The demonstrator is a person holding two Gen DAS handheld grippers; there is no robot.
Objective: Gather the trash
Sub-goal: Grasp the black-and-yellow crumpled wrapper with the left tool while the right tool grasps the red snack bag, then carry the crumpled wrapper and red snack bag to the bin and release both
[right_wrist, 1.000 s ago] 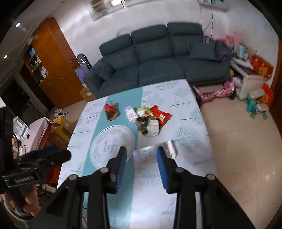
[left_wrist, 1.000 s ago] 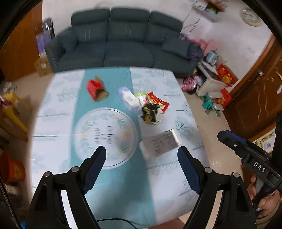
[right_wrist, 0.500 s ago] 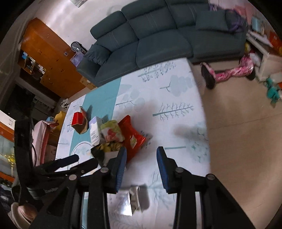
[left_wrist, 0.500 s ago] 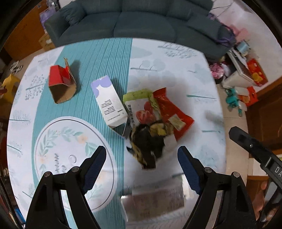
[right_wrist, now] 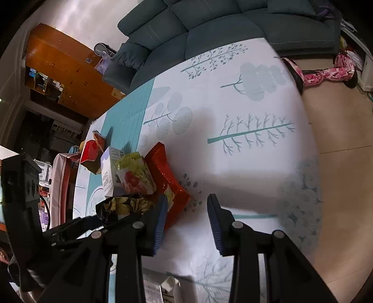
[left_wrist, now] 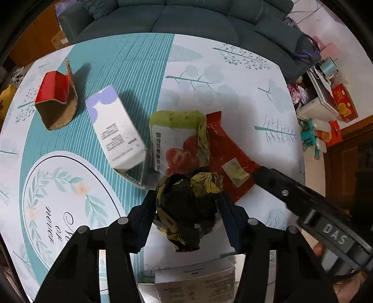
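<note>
Trash lies on a patterned tablecloth [left_wrist: 233,70]. My left gripper [left_wrist: 187,209] is shut on a crumpled black and yellow wrapper [left_wrist: 186,207], which also shows in the right wrist view [right_wrist: 121,207]. Beyond it lie a green and white snack bag [left_wrist: 174,139], a red wrapper [left_wrist: 228,158], a white carton [left_wrist: 116,130] and a torn red cardboard box [left_wrist: 56,100]. My right gripper [right_wrist: 187,223] is open and empty, low over the cloth, its left finger beside the red wrapper [right_wrist: 165,177]. A silver packet [left_wrist: 198,286] lies at the near edge.
A dark blue sofa [left_wrist: 186,16] stands behind the table. A wooden cabinet [right_wrist: 65,70] is at the left. Boxes and toys [left_wrist: 331,111] clutter the floor at the right, with a pink hoverboard [right_wrist: 326,72] on the tiles.
Both grippers moved forward and down to the trash pile. My left gripper went from wide open to shut on the black and yellow wrapper. The right gripper stayed open.
</note>
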